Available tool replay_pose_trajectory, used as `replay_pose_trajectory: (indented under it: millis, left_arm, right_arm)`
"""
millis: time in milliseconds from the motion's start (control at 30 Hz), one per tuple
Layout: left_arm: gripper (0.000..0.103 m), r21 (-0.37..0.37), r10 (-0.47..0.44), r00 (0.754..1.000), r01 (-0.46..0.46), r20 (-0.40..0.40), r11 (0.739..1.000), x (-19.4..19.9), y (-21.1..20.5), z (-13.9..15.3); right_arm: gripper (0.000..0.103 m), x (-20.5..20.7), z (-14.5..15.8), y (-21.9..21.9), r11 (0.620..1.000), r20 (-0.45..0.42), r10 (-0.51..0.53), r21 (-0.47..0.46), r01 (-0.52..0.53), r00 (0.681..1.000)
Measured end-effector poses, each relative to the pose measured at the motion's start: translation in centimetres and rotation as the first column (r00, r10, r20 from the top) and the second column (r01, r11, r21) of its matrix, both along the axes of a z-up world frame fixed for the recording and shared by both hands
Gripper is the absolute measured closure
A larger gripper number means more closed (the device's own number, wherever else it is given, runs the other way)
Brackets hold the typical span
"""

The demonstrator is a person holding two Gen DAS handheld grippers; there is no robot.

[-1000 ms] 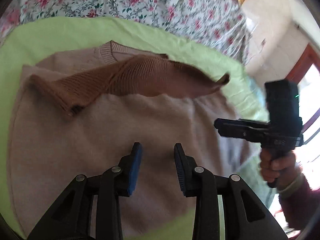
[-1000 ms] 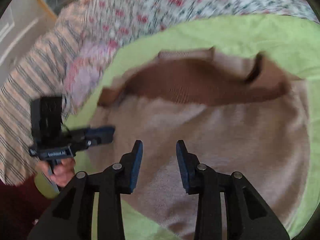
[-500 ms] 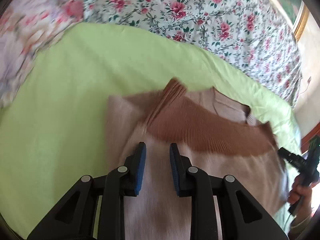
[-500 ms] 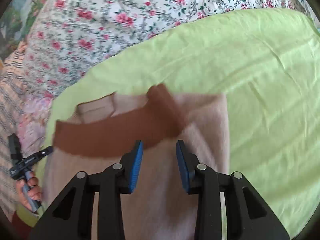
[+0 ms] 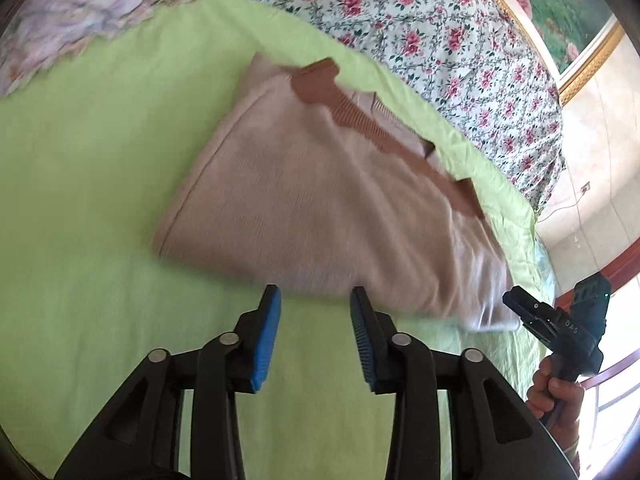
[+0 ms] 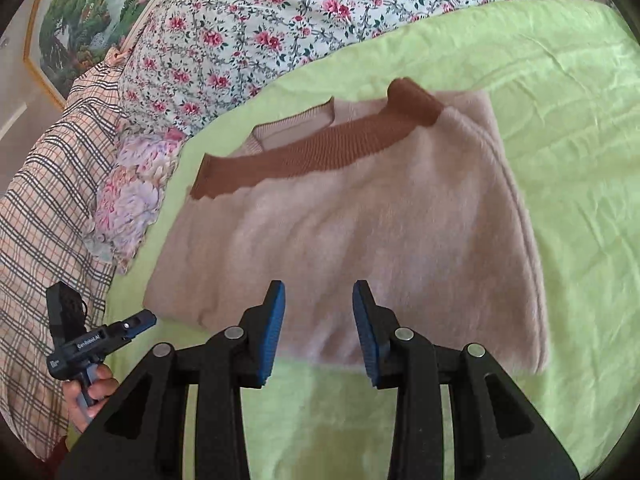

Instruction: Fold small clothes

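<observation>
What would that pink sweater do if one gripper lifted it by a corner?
The pink sweater would probably flop and unfold: it is soft, fuzzy knit lying in loose folds. Its brown ribbed sleeves, only laid across it, would likely slide off. It looks light.

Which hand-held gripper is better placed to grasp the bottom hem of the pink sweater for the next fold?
Probably the right hand-held gripper: its open jaws hang over the sweater just above the hem. The left hand-held gripper sits short of the edge, over the green sheet.

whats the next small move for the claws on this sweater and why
Probably lower both to the sweater's near hem and pinch it, to fold it up towards the brown sleeves. Both the left claw and right claw hang open and empty at that hem.
</observation>
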State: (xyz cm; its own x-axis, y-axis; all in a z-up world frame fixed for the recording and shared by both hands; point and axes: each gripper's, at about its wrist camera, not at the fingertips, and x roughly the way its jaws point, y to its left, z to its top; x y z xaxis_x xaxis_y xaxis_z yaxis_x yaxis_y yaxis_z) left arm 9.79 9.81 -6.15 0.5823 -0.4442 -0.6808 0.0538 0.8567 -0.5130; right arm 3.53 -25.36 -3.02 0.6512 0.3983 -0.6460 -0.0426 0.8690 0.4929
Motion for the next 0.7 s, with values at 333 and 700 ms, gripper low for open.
replay_pose_trajectory:
  millis: [333, 700]
  left_arm:
    - [0.027, -0.211, 0.088, 0.994, -0.101, -0.070, 0.972, -0.7, 1.3, -2.7]
    - [0.025, -0.263, 0.239, 0.970, -0.243, -0.047, 0.934, 6.7, 1.5, -2.6]
  right_arm:
    - [0.062, -2.2, -0.5, 2.1, 0.999, -0.023, 0.036, 0.001, -0.036, 0.999]
    - [0.061, -0.1, 0.2, 2.5, 0.998, 0.000, 0.063, -0.002, -0.063, 0.998]
